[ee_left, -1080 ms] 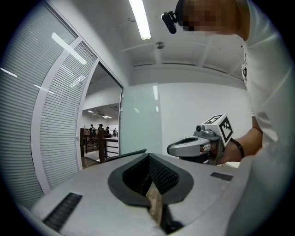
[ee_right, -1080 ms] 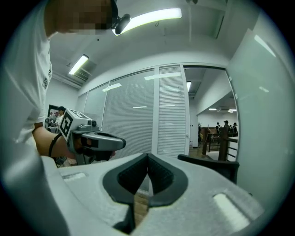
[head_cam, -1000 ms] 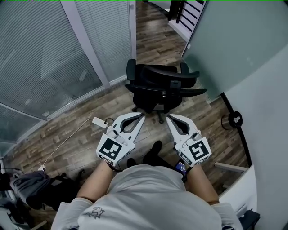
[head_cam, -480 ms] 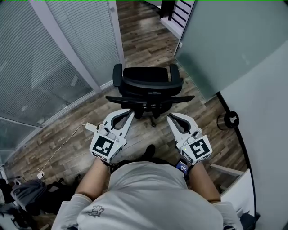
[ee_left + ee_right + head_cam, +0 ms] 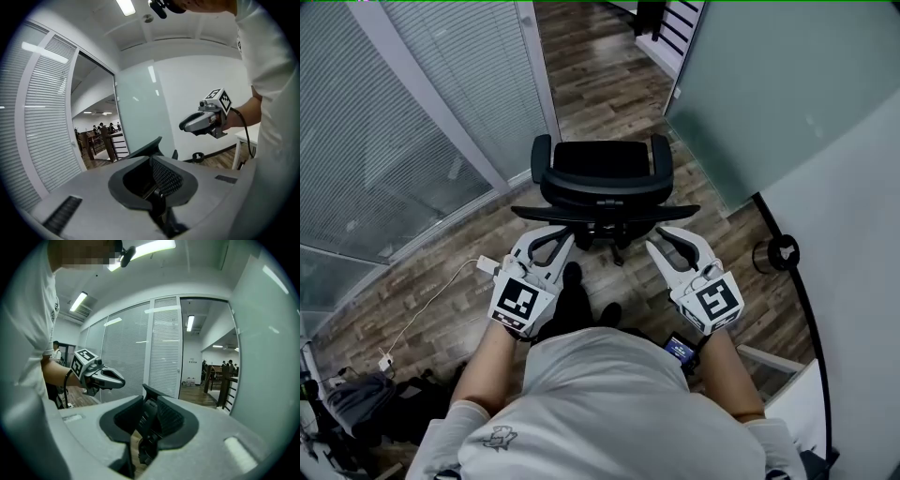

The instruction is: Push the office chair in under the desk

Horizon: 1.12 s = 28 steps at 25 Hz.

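Note:
A black office chair (image 5: 602, 183) stands on the wood floor ahead of me, its backrest's top edge (image 5: 605, 212) turned toward me. My left gripper (image 5: 565, 234) hovers just short of the left end of that edge; its jaws are all but closed, just starting to part, with nothing gripped. My right gripper (image 5: 659, 239) hovers near the right end, its jaws opening. In the right gripper view a dark part of the chair (image 5: 146, 420) shows through the gap, not pressed by the pads. The left gripper view shows the backrest (image 5: 149, 146) past the tips.
A glass wall with blinds (image 5: 394, 122) runs on the left, a frosted glass wall (image 5: 769, 94) on the right. A white cable and adapter (image 5: 483, 265) lie on the floor at the left. A black round object (image 5: 783, 250) sits by the right wall. Bags (image 5: 356, 403) lie at the lower left.
The person has stepped closer to the chair, one foot now forward. Both grippers have come up to the backrest's top edge. The right jaws have parted.

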Each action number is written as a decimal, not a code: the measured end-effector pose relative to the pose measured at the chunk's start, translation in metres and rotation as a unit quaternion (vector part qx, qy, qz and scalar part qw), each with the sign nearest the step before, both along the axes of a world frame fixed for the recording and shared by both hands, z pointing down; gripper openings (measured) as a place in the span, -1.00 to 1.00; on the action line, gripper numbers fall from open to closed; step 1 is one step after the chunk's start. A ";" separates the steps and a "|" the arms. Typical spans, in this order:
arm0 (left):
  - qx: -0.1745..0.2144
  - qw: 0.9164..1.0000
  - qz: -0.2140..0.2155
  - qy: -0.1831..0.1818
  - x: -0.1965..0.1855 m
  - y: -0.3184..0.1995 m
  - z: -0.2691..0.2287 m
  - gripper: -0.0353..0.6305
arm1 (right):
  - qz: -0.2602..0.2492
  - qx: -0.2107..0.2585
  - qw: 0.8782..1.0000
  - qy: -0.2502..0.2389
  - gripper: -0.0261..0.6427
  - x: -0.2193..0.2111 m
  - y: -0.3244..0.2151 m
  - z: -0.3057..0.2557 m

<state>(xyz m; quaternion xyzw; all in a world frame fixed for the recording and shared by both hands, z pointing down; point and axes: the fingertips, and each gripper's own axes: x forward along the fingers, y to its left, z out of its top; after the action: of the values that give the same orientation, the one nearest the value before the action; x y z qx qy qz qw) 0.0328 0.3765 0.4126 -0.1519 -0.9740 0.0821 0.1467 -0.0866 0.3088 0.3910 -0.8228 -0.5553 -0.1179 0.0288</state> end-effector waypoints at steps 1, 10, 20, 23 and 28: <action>-0.001 1.000 0.001 0.009 -0.001 0.003 0.005 -0.83 | -0.005 0.005 1.000 -0.001 -0.64 -0.001 0.002 0.003; -0.005 0.992 0.042 0.121 -0.010 0.022 0.059 -0.50 | -0.040 0.048 0.998 -0.029 -0.54 -0.016 0.027 0.031; -0.023 0.962 0.101 0.252 -0.013 0.048 0.119 -0.38 | -0.124 0.148 0.976 -0.102 -0.38 -0.018 0.051 0.091; -0.031 0.951 0.115 0.284 -0.012 0.055 0.139 -0.38 | -0.144 0.176 0.962 -0.148 -0.34 -0.020 0.057 0.117; -0.035 0.938 0.132 0.319 -0.019 0.069 0.161 -0.38 | -0.168 0.207 0.936 -0.229 -0.34 -0.032 0.075 0.150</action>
<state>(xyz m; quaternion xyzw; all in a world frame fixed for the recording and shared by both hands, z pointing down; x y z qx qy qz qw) 0.0134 0.4452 0.5734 0.0074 -0.8840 0.1790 0.4317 -0.1187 0.3839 0.5413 -0.8306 -0.3637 -0.4187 0.0506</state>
